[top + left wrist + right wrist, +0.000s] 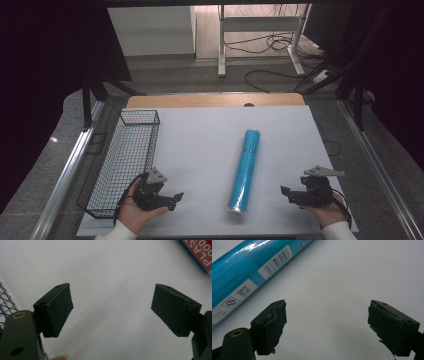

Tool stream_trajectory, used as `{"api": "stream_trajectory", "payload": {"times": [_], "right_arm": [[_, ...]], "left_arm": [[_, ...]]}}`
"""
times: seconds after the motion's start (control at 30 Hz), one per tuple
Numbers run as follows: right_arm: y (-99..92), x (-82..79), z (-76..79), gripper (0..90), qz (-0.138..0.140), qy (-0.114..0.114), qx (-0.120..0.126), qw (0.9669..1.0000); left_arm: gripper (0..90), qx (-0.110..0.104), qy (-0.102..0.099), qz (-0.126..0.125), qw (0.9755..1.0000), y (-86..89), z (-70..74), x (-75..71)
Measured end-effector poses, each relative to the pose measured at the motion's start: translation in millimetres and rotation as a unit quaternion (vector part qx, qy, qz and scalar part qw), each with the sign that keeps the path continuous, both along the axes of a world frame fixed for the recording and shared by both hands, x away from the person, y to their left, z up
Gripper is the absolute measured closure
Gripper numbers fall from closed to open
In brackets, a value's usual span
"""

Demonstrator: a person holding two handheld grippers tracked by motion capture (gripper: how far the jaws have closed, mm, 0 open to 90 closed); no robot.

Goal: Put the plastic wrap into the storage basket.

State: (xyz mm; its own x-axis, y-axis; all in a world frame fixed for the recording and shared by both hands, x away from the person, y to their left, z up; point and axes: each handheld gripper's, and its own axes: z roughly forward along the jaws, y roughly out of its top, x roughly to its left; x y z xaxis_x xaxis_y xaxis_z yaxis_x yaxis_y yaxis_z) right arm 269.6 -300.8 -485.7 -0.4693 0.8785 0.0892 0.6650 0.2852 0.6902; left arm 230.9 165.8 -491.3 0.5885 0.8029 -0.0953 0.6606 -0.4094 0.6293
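A long blue roll in shiny wrap (245, 169) lies on the white table top (200, 150), running from near the front edge toward the middle. My left gripper (176, 197) rests low near the front left, pointing right toward the roll, jaws open and empty (112, 310). My right gripper (286, 192) sits near the front right, pointing left at the roll, jaws open with nothing between them (327, 327). In the right gripper view the blue roll (249, 272) with its barcode label crosses the upper left. A red-labelled end of the roll (200, 252) shows at the left gripper view's top right corner.
A black wire basket (125, 160) stands along the table's left side, just behind the left gripper; its mesh (6, 302) shows at the left gripper view's edge. Metal rails (65, 175) flank the table. A desk frame and cables (270, 45) lie on the floor beyond.
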Motion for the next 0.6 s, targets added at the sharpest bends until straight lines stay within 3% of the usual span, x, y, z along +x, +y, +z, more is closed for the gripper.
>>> {"api": "stream_trajectory", "payload": {"times": [0.6], "right_arm": [[2.0,-0.1,0.3,15.8,-0.002,0.001,-0.008,1.0]], "left_arm": [[16.8,0.001,-0.007,-0.007,1.0,-5.1,2.5,-3.0]]}}
